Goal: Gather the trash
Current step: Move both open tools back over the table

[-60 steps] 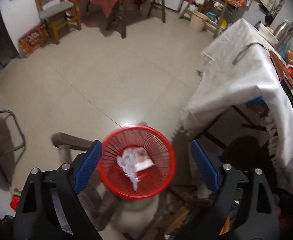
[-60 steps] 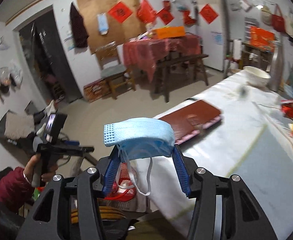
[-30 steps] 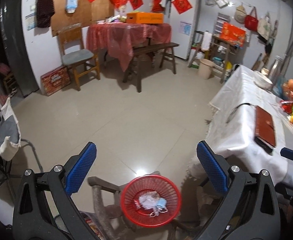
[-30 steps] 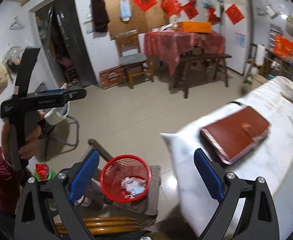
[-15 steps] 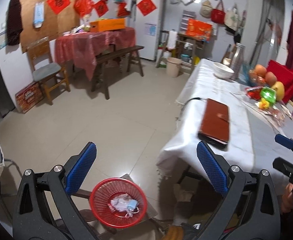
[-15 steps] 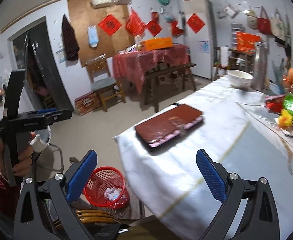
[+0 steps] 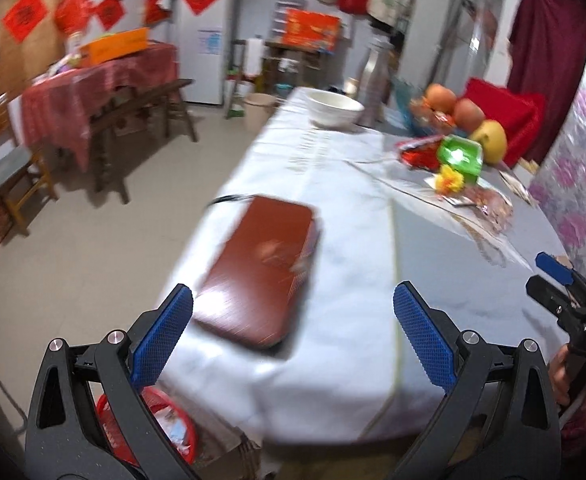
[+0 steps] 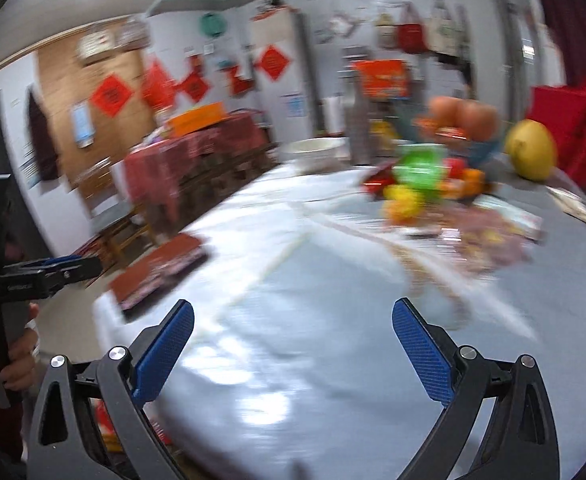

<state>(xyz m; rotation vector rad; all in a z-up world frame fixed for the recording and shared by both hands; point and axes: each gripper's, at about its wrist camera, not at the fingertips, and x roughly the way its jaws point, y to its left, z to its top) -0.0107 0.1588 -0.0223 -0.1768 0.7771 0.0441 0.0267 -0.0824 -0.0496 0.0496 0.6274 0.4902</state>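
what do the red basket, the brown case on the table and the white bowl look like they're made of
Red basket: looks like moulded plastic, judging by its bright uniform red and what seems an openwork wall, though only part shows.
Brown case: probably leather or faux leather; smooth, with a soft sheen along the near edge.
White bowl: likely glazed ceramic or enamel; glossy, thick rim. Blur leaves this open.

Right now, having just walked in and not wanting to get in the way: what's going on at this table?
A person holds a two-finger gripper in each hand, collecting trash. Both the left gripper and the right gripper are open and empty, raised over the white-clothed table. The red basket sits low beside the table with crumpled trash in it. A brown wallet-like case lies near the table's edge; wrappers and fruit sit at the far end. The right wrist view is motion-blurred.
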